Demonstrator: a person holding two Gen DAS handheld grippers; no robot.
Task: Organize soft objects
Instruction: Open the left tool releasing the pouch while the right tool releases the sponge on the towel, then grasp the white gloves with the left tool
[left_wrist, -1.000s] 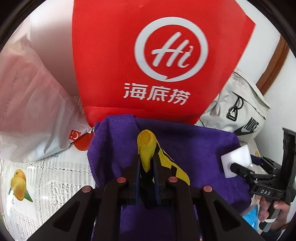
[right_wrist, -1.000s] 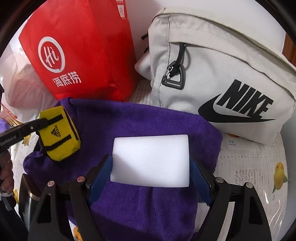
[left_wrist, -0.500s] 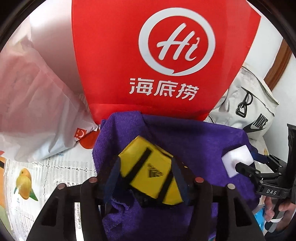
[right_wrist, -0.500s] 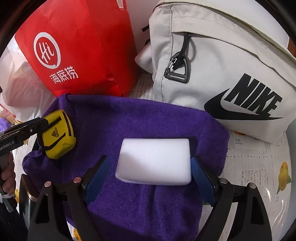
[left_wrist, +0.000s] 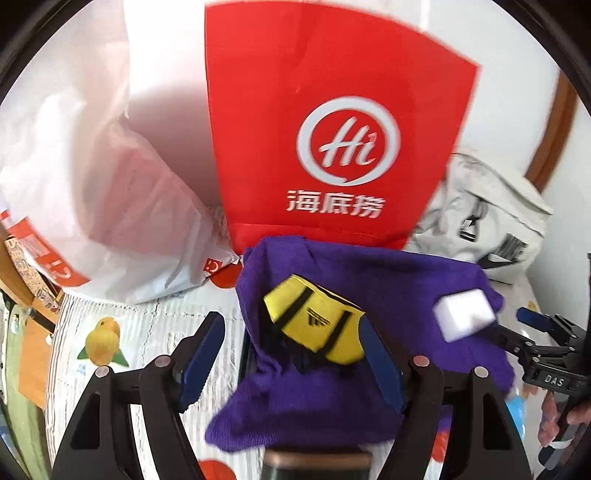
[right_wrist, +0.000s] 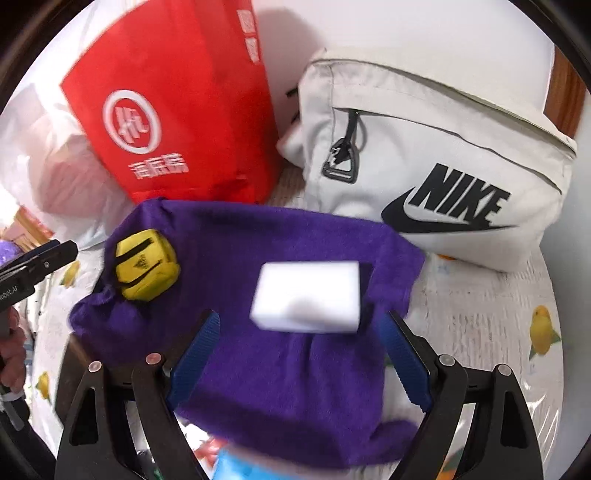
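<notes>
A purple towel (left_wrist: 391, 284) (right_wrist: 266, 251) lies spread on the table. A small yellow pouch with black straps (left_wrist: 317, 321) (right_wrist: 146, 264) rests on its left part. A white sponge block (right_wrist: 306, 301) (left_wrist: 463, 314) rests on its right part. My left gripper (left_wrist: 291, 354) is open, its blue pads on either side of the pouch and drawn back from it. My right gripper (right_wrist: 299, 354) is open, just behind the sponge and not touching it.
A red paper bag (left_wrist: 332, 129) (right_wrist: 177, 110) stands behind the towel. A white plastic bag (left_wrist: 92, 206) lies at the left and a grey Nike backpack (right_wrist: 443, 166) (left_wrist: 491, 229) at the right. The tablecloth (right_wrist: 498, 325) has a fruit print.
My left gripper opened and let go of the yellow pouch, which now lies on the towel. My right gripper opened, released the sponge on the towel, and both pulled back.
</notes>
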